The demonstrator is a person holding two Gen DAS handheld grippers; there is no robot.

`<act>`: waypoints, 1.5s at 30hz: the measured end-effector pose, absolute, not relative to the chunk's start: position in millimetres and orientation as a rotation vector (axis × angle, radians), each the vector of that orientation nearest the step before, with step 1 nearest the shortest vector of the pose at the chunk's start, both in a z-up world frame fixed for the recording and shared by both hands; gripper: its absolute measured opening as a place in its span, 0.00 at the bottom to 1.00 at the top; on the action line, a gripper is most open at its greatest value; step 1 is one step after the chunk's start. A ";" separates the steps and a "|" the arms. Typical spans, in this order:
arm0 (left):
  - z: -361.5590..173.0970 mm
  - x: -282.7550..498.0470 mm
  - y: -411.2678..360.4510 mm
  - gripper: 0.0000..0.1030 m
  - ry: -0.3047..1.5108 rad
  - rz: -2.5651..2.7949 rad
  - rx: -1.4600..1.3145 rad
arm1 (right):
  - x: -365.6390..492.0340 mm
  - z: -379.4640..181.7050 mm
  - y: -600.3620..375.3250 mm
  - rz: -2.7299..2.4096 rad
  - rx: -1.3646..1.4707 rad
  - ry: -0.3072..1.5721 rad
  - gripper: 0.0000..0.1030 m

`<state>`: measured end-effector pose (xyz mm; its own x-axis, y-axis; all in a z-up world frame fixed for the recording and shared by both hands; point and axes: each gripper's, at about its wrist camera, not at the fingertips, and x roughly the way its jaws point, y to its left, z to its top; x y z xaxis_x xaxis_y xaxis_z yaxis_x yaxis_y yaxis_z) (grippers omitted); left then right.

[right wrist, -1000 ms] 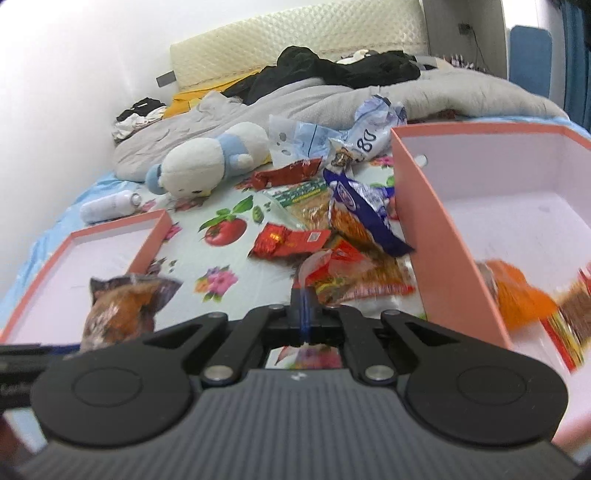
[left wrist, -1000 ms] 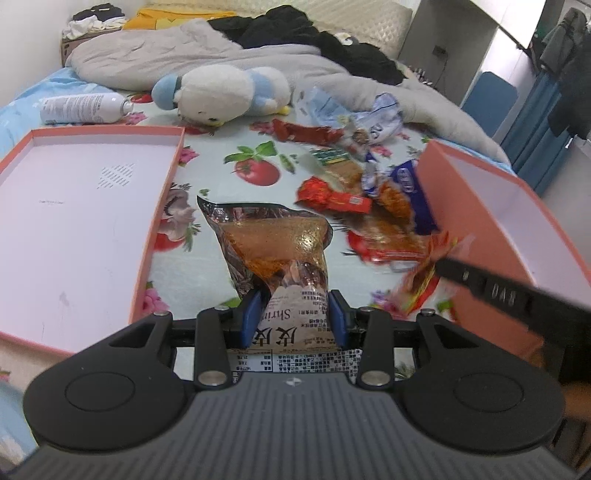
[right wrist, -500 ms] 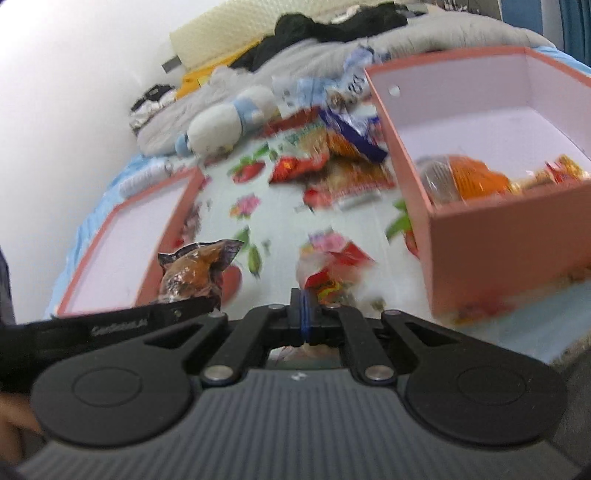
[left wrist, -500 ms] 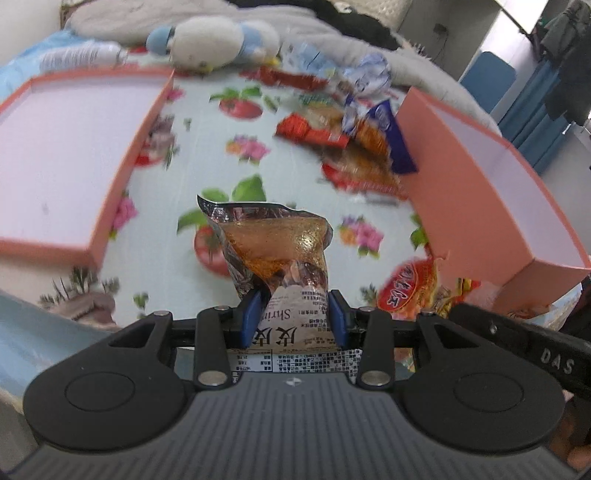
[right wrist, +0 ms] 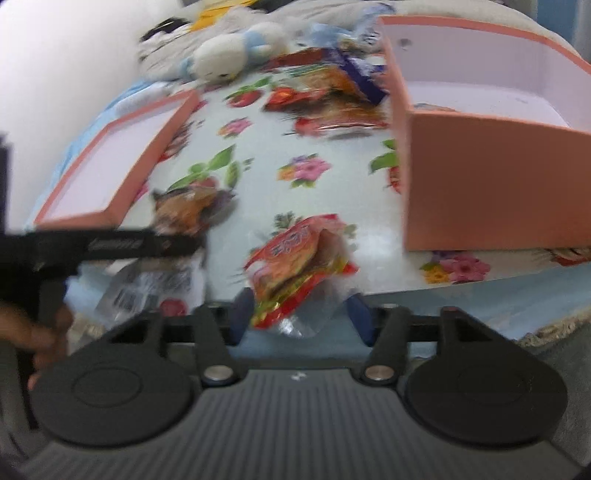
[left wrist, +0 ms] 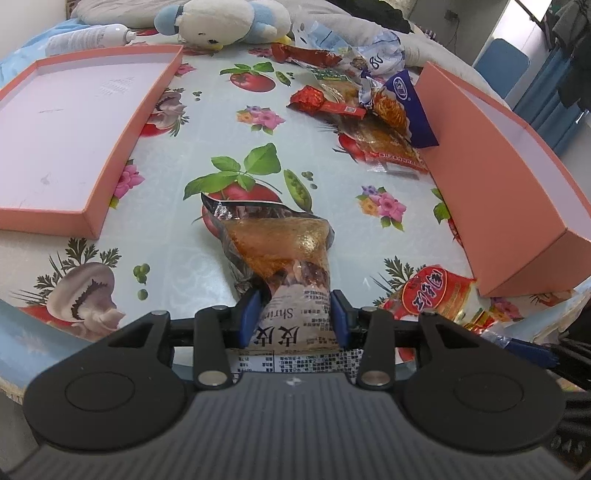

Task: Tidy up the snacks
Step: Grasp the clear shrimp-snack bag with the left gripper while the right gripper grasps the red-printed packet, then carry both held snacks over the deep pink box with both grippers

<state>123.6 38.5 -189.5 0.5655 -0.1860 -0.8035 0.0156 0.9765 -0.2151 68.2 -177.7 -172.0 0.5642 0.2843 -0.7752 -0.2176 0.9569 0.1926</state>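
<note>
Shrimp snack bag (left wrist: pixel 291 258) shows "Shrin…", cut off, above large Chinese characters, with fine print and a barcode strip below, too small to read. Red packet (left wrist: pixel 432 291) carries Chinese characters in a red oval. Crumpled blue-white wrapper (left wrist: pixel 380 59) reads maybe "80", upside down.

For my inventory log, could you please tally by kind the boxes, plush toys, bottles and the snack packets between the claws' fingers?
Pink boxes: 2 (shallow box, deep box)
Plush toy: 1
White bottle: 1
Snack packets at the claws: 2 (shrimp packet clamped in the left claw, red packet between the fingers of the open right claw)
Total: 6
</note>
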 end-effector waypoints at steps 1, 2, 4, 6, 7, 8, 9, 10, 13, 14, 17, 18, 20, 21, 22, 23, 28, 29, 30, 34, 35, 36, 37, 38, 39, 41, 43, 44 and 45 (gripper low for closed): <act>-190.1 123.9 38.4 0.47 0.965 -0.120 -0.191 | 63.9 -170.3 -175.7 0.300 0.044 0.914 0.58; -190.4 124.1 38.7 0.47 0.965 -0.121 -0.192 | 60.9 -168.6 -174.7 0.306 0.026 0.903 0.58; -191.1 123.8 39.0 0.47 0.965 -0.122 -0.193 | 54.9 -163.7 -173.5 0.318 0.001 0.865 0.58; -191.7 124.4 39.3 0.47 0.965 -0.124 -0.195 | 50.5 -159.2 -171.6 0.318 -0.031 0.819 0.58; -191.7 124.5 39.1 0.47 0.966 -0.124 -0.195 | 50.1 -157.2 -170.4 0.319 -0.051 0.798 0.58; -191.7 124.4 39.1 0.47 0.967 -0.125 -0.195 | 49.5 -155.3 -169.1 0.324 -0.076 0.777 0.58; -191.4 124.3 39.0 0.47 0.967 -0.124 -0.195 | 49.2 -152.9 -167.8 0.324 -0.107 0.753 0.60; -191.7 124.2 39.2 0.47 0.966 -0.125 -0.192 | 50.0 -150.7 -166.7 0.319 -0.127 0.732 0.66; -192.5 124.0 38.2 0.47 0.967 -0.126 -0.183 | 52.9 -148.0 -165.1 0.335 -0.139 0.703 0.74; -192.6 124.1 37.9 0.47 0.968 -0.128 -0.180 | 56.6 -150.0 -163.9 0.357 -0.137 0.711 0.74; -192.7 124.3 37.7 0.48 0.970 -0.133 -0.172 | 67.8 -165.1 -156.9 0.423 -0.151 0.735 0.74; -192.2 124.4 37.3 0.47 0.971 -0.134 -0.172 | 72.8 -171.6 -154.8 0.428 -0.167 0.752 0.74; -192.8 124.1 37.8 0.47 0.970 -0.137 -0.173 | 80.8 -181.4 -150.6 0.412 -0.191 0.756 0.74; -192.6 124.1 37.6 0.47 0.970 -0.135 -0.174 | 83.7 -184.9 -148.4 0.409 -0.192 0.758 0.74; -192.7 124.1 37.7 0.47 0.970 -0.135 -0.175 | 88.5 -189.5 -147.4 0.406 -0.195 0.769 0.74; -192.7 124.1 37.2 0.47 0.970 -0.134 -0.174 | 93.1 -194.0 -146.3 0.409 -0.197 0.786 0.74; -194.4 123.6 36.4 0.47 0.969 -0.134 -0.161 | 95.3 -212.4 -140.3 0.459 -0.227 0.813 0.76; -194.6 123.5 36.1 0.47 0.968 -0.133 -0.161 | 93.8 -213.2 -138.9 0.466 -0.234 0.809 0.76; -194.7 123.5 35.9 0.47 0.968 -0.133 -0.163 | 93.4 -213.3 -138.4 0.466 -0.235 0.810 0.75; -193.3 122.3 36.0 0.45 0.957 -0.127 -0.178 | 90.3 -210.5 -134.1 0.489 -0.247 0.813 0.56; -192.5 122.1 36.4 0.44 0.955 -0.127 -0.183 | 89.3 -209.0 -133.6 0.496 -0.244 0.815 0.53; -191.6 121.6 36.8 0.44 0.954 -0.128 -0.187 | 90.2 -207.9 -133.9 0.495 -0.237 0.818 0.51; -190.2 121.6 37.3 0.43 0.953 -0.127 -0.193 | 91.3 -206.7 -134.7 0.494 -0.224 0.823 0.51; -188.3 121.5 37.9 0.43 0.951 -0.126 -0.199 | 92.0 -205.2 -136.1 0.494 -0.210 0.827 0.50; -186.2 121.2 38.1 0.43 0.949 -0.126 -0.201 | 92.8 -203.8 -137.1 0.492 -0.198 0.829 0.50; -181.2 120.2 38.3 0.42 0.941 -0.123 -0.208 | 92.7 -198.4 -138.9 0.475 -0.186 0.816 0.50; -176.3 118.7 38.0 0.42 0.931 -0.121 -0.209 | 92.1 -191.3 -141.2 0.464 -0.171 0.799 0.50; -172.9 117.6 37.5 0.42 0.925 -0.119 -0.208 | 91.8 -187.7 -142.3 0.459 -0.165 0.793 0.50; -168.9 116.3 36.9 0.42 0.917 -0.118 -0.206 | 92.2 -184.6 -143.5 0.455 -0.161 0.788 0.50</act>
